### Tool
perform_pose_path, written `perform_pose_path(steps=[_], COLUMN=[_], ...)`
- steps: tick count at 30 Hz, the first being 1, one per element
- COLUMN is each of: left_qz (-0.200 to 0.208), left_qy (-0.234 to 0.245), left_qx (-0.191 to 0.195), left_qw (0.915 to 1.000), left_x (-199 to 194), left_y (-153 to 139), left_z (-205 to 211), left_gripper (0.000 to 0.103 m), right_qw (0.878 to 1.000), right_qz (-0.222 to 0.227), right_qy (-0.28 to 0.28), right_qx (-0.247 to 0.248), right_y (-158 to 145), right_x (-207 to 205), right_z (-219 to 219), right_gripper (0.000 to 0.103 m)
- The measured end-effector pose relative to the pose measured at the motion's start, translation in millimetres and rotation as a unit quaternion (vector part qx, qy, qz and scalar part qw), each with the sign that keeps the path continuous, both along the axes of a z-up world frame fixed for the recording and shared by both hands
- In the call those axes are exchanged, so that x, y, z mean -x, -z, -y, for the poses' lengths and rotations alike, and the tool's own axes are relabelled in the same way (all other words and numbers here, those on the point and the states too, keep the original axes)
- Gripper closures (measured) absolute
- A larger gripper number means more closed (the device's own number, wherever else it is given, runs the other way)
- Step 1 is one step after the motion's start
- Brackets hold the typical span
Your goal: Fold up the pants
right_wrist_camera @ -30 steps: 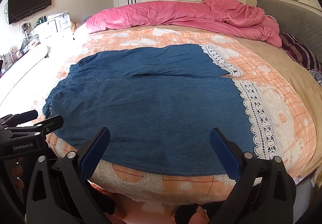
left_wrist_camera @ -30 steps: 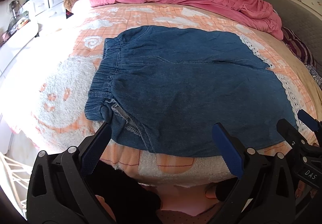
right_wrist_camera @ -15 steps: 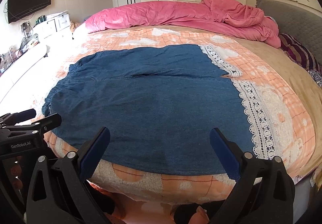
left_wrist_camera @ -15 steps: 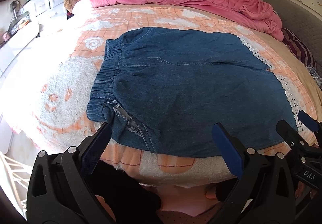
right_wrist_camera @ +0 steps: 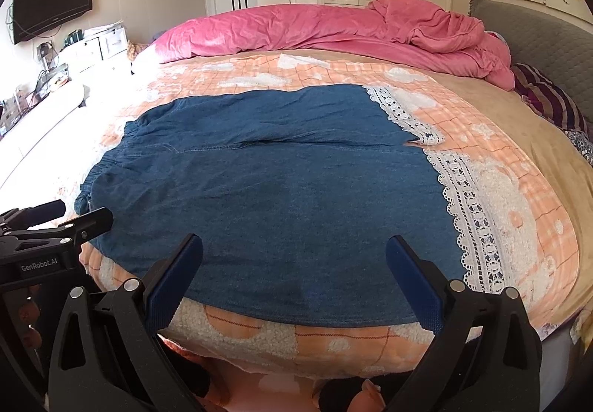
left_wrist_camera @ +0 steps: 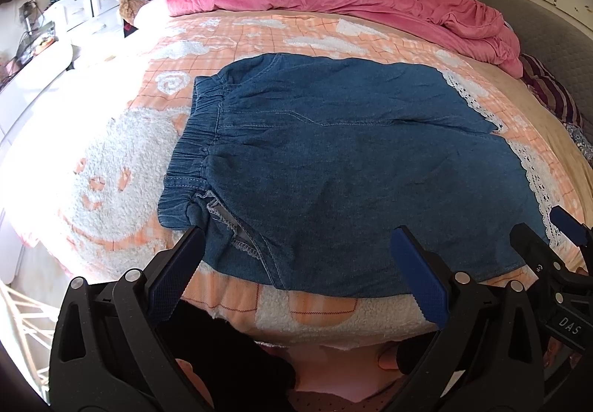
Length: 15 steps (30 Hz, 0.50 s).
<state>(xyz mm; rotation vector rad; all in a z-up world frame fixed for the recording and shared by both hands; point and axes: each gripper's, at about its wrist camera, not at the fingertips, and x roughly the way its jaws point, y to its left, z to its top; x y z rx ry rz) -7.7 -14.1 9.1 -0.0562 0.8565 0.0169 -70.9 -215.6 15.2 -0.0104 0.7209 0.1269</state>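
Observation:
Blue denim pants (left_wrist_camera: 333,167) (right_wrist_camera: 267,197) lie flat on the bed, elastic waistband (left_wrist_camera: 192,141) to the left and white lace hems (right_wrist_camera: 470,208) to the right. Both legs lie side by side, with a seam line between them. My left gripper (left_wrist_camera: 296,252) hovers open over the near edge by the waistband corner, nothing between its blue pads. Over the near leg's lower edge my right gripper (right_wrist_camera: 294,260) stands open as well. Each gripper shows at the edge of the other's view.
An orange and white fleece blanket (left_wrist_camera: 111,167) covers the bed. A pink duvet (right_wrist_camera: 333,30) is bunched along the far side, with a grey headboard (right_wrist_camera: 537,37) at right. White drawers (left_wrist_camera: 89,8) and a wall television (right_wrist_camera: 52,12) stand at left. A person's feet show below the bed edge.
Both grippers have drifted back slightly, so the pants sit a little farther off in both views. The pants have not moved.

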Motion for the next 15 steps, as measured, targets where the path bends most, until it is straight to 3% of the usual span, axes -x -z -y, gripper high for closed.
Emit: perform_pose_path(steps=[15], left_qz=[0.0], left_qy=[-0.014], left_qx=[0.015], left_qw=[0.9998], left_x=[-32.0], left_y=[0.8], left_z=[-20.1], left_gripper=[0.009], right_qw=[1.0], right_qz=[-0.014], right_qy=[-0.022], right_qx=[-0.004], right_y=[0.6], right_x=[-24.2], right_z=[-5.0], right_gripper=[0.004])
